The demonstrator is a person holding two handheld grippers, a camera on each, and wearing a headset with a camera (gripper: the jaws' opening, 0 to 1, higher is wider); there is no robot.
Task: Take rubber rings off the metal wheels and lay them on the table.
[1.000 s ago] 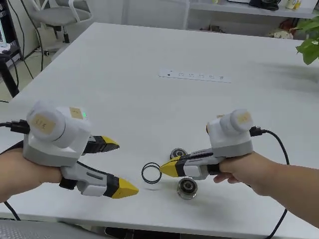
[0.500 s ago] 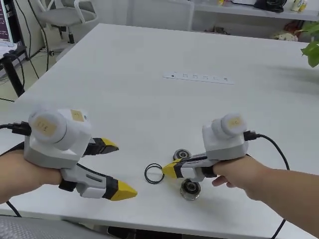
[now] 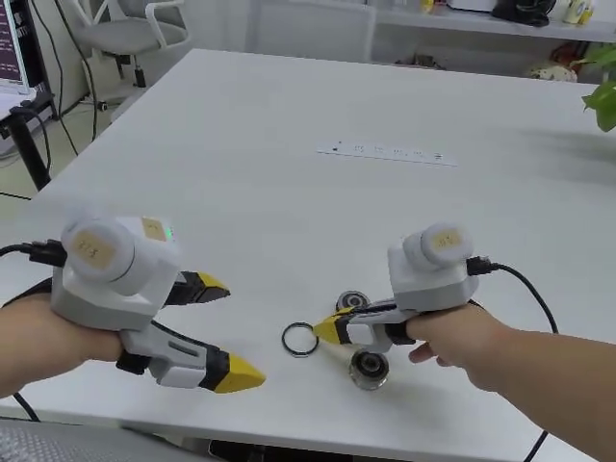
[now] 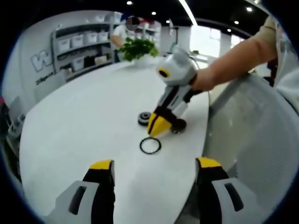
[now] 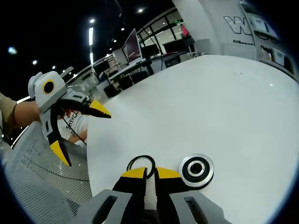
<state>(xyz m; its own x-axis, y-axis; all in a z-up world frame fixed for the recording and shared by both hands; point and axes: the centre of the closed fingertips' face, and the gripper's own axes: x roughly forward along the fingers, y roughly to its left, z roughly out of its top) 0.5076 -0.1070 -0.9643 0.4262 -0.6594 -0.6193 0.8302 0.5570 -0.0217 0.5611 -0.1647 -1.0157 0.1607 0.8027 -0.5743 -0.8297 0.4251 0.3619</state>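
Note:
A thin black rubber ring (image 3: 299, 339) lies flat on the white table (image 3: 289, 173) near its front edge. My right gripper (image 3: 332, 330) is shut with nothing in it, its yellow tips just right of the ring. Two metal wheels lie by it: one (image 3: 352, 302) behind the jaws, the other (image 3: 369, 367) in front. In the right gripper view the ring (image 5: 140, 163) sits partly behind the jaw tips and one wheel (image 5: 197, 169) lies to their right. My left gripper (image 3: 228, 330) stands open, left of the ring (image 4: 150, 145), holding nothing.
A white power strip (image 3: 387, 152) lies flat mid-table, far behind the work. An office chair (image 3: 144, 29) stands beyond the far left corner and a green plant (image 3: 604, 91) at the right edge. The table's front edge runs just below both grippers.
The head view has shifted a little. The grippers, the ring and the wheels keep their places relative to each other.

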